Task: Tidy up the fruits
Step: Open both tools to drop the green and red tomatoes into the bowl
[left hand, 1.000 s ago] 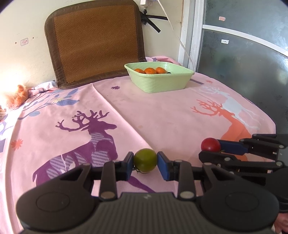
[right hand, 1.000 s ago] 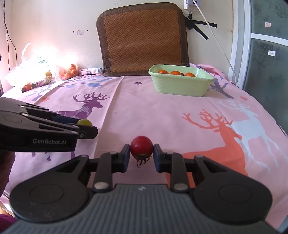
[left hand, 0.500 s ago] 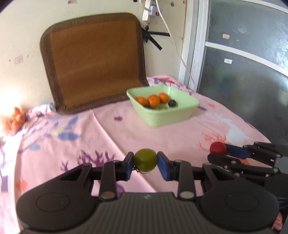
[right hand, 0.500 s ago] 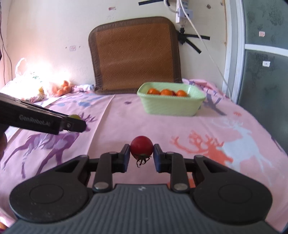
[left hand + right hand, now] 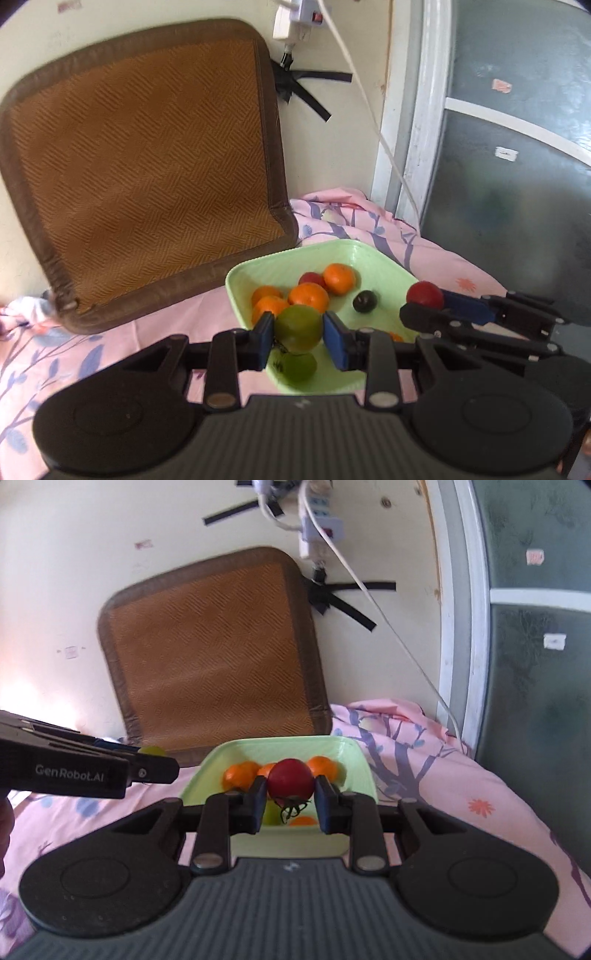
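both fruits held over the green basin

the round green citrus fruit [image 5: 298, 328] sits clamped between the blue pads of the left gripper [image 5: 299, 338], its jaws narrow and pressing on both sides. it hangs above the near left part of the pale green square plastic basin [image 5: 332, 254]. the round red tomato [image 5: 290, 778], green stem hanging under it, is gripped the same way in the jaws of the right gripper [image 5: 290, 803], over the near edge of the same basin.

inside the basin lie several orange mandarins [image 5: 308, 297], a small dark round fruit [image 5: 364, 301], a red one at the far side and another green fruit [image 5: 297, 365] at the near side.

the basin rests on a pink bed sheet with purple branch prints [image 5: 443, 775]. just beyond it, on the far left, a brown woven mat with a dark border [image 5: 144, 166] leans on the cream wall. to the right stands a frosted glass door with a white frame [image 5: 517, 166].
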`<action>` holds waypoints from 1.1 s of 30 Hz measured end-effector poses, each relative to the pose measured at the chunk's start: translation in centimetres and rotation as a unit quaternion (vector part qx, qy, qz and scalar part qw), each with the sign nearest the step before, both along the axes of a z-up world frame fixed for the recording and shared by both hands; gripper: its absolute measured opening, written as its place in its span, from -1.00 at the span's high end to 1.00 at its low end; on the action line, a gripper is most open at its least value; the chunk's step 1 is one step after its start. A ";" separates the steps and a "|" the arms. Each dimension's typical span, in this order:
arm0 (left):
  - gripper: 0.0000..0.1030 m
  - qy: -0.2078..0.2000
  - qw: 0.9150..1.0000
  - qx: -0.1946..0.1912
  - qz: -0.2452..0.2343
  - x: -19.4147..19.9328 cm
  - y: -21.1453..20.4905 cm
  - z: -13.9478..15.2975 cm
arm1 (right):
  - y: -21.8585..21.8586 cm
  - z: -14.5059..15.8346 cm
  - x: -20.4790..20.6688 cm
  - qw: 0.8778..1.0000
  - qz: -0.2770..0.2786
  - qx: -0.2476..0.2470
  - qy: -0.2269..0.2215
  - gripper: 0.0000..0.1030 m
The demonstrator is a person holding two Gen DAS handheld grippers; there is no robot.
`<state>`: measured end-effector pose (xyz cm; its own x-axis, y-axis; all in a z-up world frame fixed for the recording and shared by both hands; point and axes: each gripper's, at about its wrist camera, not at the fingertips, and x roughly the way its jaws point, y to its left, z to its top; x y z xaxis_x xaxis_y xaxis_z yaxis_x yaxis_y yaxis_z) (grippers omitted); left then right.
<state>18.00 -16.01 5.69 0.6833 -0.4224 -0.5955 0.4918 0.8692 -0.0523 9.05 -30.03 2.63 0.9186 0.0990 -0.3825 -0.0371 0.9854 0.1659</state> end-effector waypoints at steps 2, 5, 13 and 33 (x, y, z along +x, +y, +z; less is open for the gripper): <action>0.43 0.018 1.000 -0.002 0.000 1.9 -0.6 -1.0 | -0.2 -0.7 1.5 1.000 0.001 0.000 0.009 0.41; 0.43 0.038 0.999 0.002 -0.001 3.6 -1.5 -2.3 | -0.3 -1.8 3.3 1.000 0.004 -0.002 0.024 0.40; 0.13 0.046 0.999 -0.004 0.015 4.6 -1.9 -3.3 | -1.0 -2.6 4.5 1.000 -0.003 0.012 0.027 0.15; -0.86 -0.065 0.996 0.015 0.066 -11.2 4.5 1.7 | 2.3 -1.0 -7.9 0.991 -0.108 0.076 -0.013 -0.15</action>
